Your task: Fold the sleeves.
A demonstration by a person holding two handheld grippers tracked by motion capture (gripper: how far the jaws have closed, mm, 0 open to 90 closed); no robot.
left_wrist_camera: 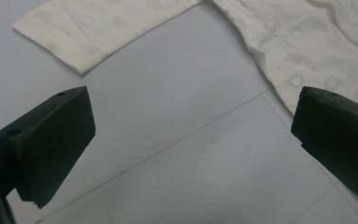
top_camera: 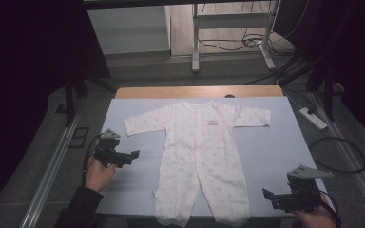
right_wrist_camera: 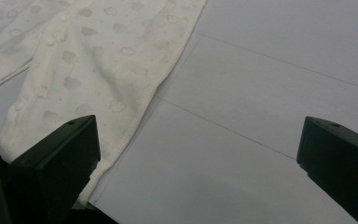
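Romper [top_camera: 197, 156] flat btwn left gripper [top_camera: 134, 155] & right gripper [top_camera: 266, 194], both apart.

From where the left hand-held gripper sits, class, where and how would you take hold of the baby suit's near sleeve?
Probably at the cuff of the sleeve. It lies flat, spread outward, its free end pointing toward the left hand-held gripper. Come in low from the table's left side, open jaws straddling the cuff edge, one sliding beneath.

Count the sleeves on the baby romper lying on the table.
2. One sleeve stretches toward the table's left side, near the left gripper; the other sleeve stretches toward the right. Both lie flat on the romper.
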